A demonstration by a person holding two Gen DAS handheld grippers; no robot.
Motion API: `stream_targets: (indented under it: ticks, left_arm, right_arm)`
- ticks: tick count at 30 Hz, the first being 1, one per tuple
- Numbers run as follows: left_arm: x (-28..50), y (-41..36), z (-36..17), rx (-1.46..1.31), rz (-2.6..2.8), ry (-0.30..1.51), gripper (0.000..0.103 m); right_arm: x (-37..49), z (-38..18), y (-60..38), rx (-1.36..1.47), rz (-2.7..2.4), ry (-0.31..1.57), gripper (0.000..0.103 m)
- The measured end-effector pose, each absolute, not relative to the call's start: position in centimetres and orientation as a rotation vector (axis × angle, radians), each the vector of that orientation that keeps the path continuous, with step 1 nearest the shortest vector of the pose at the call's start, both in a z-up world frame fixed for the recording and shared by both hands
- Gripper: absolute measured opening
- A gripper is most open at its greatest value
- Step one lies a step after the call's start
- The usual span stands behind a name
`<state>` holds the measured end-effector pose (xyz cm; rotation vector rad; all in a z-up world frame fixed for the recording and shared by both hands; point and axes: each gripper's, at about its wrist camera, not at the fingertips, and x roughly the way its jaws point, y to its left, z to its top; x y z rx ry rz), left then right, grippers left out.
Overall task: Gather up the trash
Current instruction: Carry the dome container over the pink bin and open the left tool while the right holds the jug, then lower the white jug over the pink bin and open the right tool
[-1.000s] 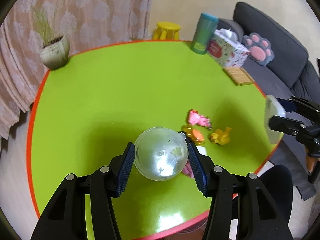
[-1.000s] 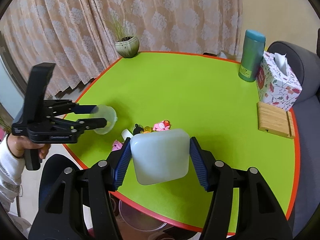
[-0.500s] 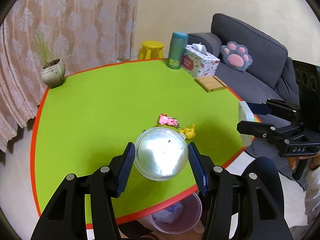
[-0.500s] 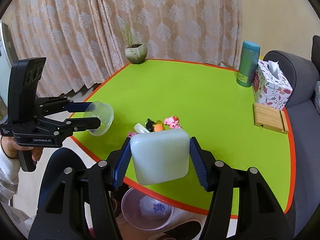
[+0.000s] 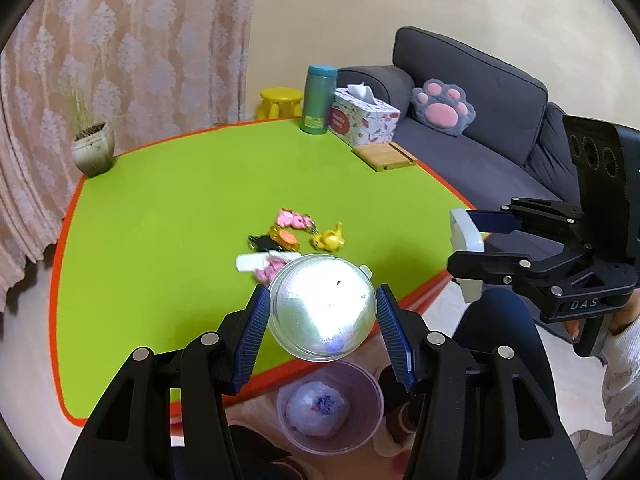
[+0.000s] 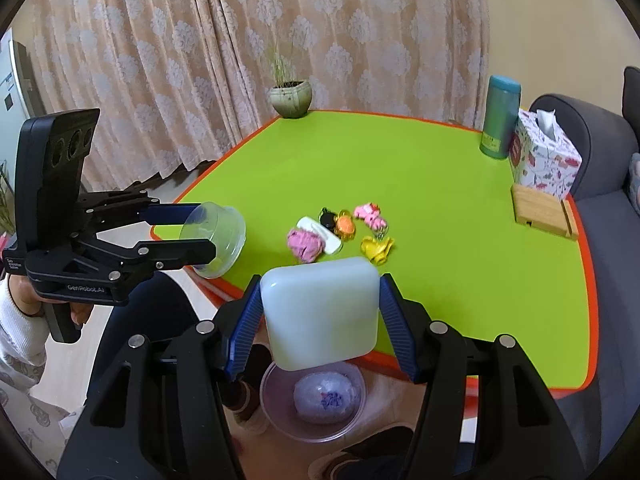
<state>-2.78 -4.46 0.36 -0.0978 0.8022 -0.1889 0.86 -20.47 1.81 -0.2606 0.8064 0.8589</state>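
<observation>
So, starting at the left of the right-wrist view: the left gripper (image 6: 208,240) is clenched on a clear cup (image 6: 214,240), held on its side just off the table's (image 6: 420,168) near-left corner, with a hand (image 6: 24,300) in a pale sleeve on its grip. Moving right, the green table with its orange rim carries a small cluster near the front edge: a pink wad (image 6: 305,244), a white wrapper (image 6: 320,234) touching it, then a black charm (image 6: 328,218), an orange charm (image 6: 345,226), a pink charm (image 6: 370,214) and a yellow charm (image 6: 377,249). In front of them, the right gripper (image 6: 319,318) grips a white box (image 6: 320,314), blue pads tight against both its sides, held above the table's near edge. Directly below it on the floor sits the bin (image 6: 272,404), a clear pinkish tub with a crumpled white bag (image 6: 324,398) inside. Further right along the far edge stand a pot (image 6: 290,98) with thin grass, a teal bottle (image 6: 500,116), a tissue box (image 6: 544,156) and a wooden stand (image 6: 542,210), with a grey sofa (image 6: 600,168) beyond.

Over on the left-wrist view, the cup fills the space between the blue pads, its bottom glaring with reflected light, and the bin lies just below and beyond it. On the right, the other gripper carries the box edge-on, beside the table's right edge.
</observation>
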Motion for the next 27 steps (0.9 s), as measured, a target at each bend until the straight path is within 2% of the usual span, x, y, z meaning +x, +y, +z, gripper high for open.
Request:
stream_targets:
  ticks: [18, 19, 20, 21, 27]
  left_arm:
    - [-4.6, -7.0, -2.5, -0.085, -0.263, 0.876, 0.055]
    - [-4.5, -7.0, -2.5, -0.083, -0.261, 0.879, 0.059]
    - [-4.5, -7.0, -2.5, -0.085, -0.258, 0.877, 0.077]
    - [-4.6, -6.7, -2.4, -0.099, -0.247, 0.859, 0.089]
    - [-4.6, -6.1, -2.2, -0.103, -0.208, 0.844, 0.092]
  right_arm:
    - [-1.0, 0.6, -22.5, -0.227, 0.844, 0.843, 0.058]
    - [-1.1, 0.6, -22.5, -0.226, 0.844, 0.843, 0.058]
    - [-1.0, 0.6, -22.5, -0.225, 0.844, 0.842, 0.058]
    - [-1.1, 0.6, -22.6, -0.224, 0.844, 0.842, 0.058]
    - [-1.0, 0.7, -22.7, -0.218, 0.843, 0.840, 0.058]
